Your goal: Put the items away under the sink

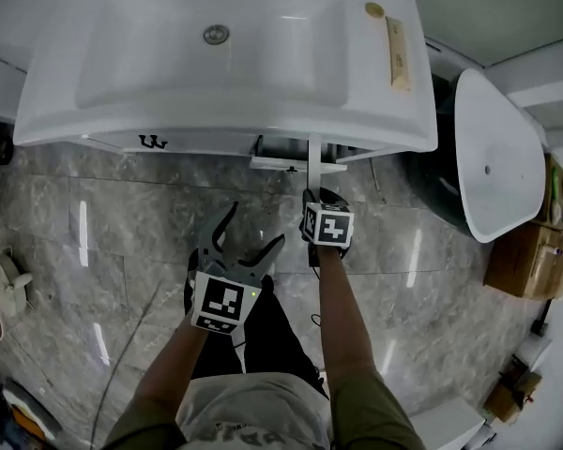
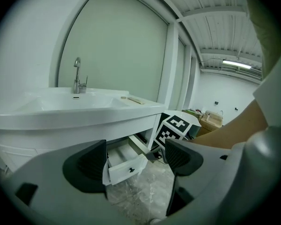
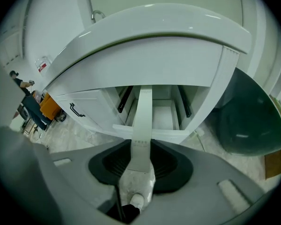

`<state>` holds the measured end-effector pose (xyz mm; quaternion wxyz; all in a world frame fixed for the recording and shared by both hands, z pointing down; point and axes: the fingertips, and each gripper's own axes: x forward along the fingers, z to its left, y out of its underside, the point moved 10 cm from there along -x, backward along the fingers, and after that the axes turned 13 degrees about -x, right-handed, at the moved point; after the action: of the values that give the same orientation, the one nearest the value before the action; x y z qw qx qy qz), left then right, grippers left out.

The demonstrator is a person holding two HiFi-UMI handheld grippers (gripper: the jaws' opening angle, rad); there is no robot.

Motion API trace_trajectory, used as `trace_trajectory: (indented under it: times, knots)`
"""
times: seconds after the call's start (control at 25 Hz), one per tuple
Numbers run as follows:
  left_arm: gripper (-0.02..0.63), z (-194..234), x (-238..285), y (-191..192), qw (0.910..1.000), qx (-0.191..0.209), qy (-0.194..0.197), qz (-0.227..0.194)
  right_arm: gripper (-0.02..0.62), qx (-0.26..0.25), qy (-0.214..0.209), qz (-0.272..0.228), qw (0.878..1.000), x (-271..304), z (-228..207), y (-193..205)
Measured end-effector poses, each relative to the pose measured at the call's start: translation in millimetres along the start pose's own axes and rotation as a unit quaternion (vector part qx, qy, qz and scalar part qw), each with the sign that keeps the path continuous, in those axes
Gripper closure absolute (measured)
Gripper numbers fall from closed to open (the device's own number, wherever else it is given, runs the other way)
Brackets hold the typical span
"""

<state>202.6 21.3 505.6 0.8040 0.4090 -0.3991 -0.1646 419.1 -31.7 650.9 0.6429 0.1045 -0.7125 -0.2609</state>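
Observation:
A long white tube (image 3: pixel 141 125) with a flat end points out from my right gripper (image 3: pixel 140 161), which is shut on it near the cap. In the head view the tube (image 1: pixel 312 167) reaches over the front of the open white drawer (image 1: pixel 291 163) under the sink (image 1: pixel 216 36). The right gripper (image 1: pixel 321 206) hovers just in front of that drawer (image 3: pixel 165 116). My left gripper (image 1: pixel 249 244) stands open and holds nothing, lower and to the left, above the floor. Between its jaws in the left gripper view (image 2: pixel 138 161) I see the pulled-out drawer (image 2: pixel 127 167) with a small dark knob.
A shut cabinet door with a black handle (image 1: pixel 153 142) is left of the drawer. On the sink's right rim lie a wooden piece (image 1: pixel 397 54) and a gold disc (image 1: pixel 374 9). A white oval fixture (image 1: pixel 497 157) and cardboard boxes (image 1: pixel 530 261) stand to the right on the marble floor.

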Motion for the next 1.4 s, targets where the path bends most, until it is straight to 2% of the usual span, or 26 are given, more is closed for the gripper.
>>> trace_trajectory:
  times: [0.52,0.88,1.12,1.4]
  knots:
    - [0.232,0,40,35,0.9985,-0.03,-0.043,-0.012,0.463,-0.038,-0.006,-0.008,0.999,66,-36,-28]
    - [0.232,28,69,43,0.9986,-0.025,-0.04,-0.024,0.463,-0.045,0.011,-0.02,0.999,98,-46,-38]
    - [0.232,47,83,46,0.9984,-0.025,-0.04,-0.032,0.463,-0.053,0.017,-0.082,0.995,112,-44,-46]
    - [0.23,66,95,48,0.9975,-0.034,-0.046,-0.042,0.463,-0.088,0.045,-0.161,0.982,121,-43,-59]
